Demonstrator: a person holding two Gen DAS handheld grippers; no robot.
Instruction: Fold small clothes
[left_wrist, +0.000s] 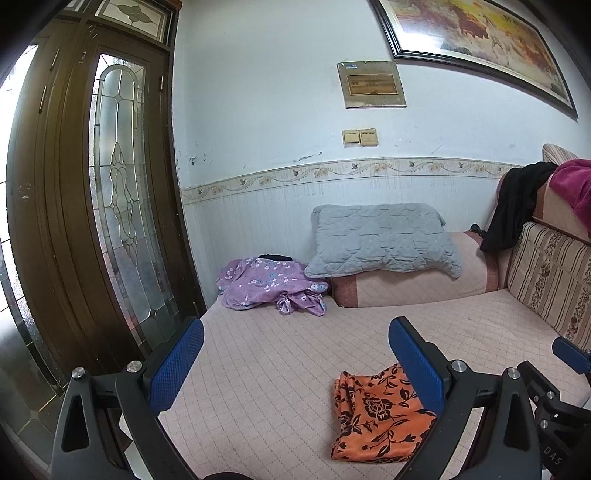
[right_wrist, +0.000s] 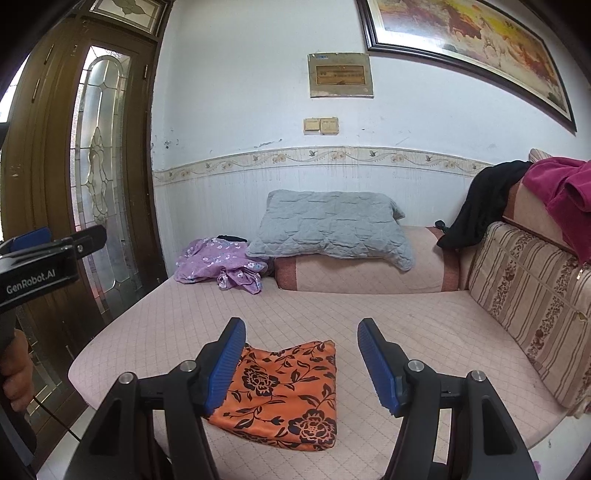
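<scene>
I see the orange floral garment (right_wrist: 284, 395) lying folded flat on the pink quilted bed (right_wrist: 369, 317), near its front edge. My right tool (right_wrist: 301, 363) hovers above it, released, jaws wide. My left tool (left_wrist: 295, 365) is also released, holding nothing. Its housing reads "GenRobot.AI". A purple floral garment (right_wrist: 218, 266) lies crumpled beside the grey pillow (right_wrist: 332, 229).

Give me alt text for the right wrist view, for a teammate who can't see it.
The open right hand-held gripper hovers above an orange floral garment lying folded on a pink quilted sofa bed. A crumpled purple floral garment sits at the far end beside a grey pillow. The left hand-held gripper shows at the left edge.
</scene>
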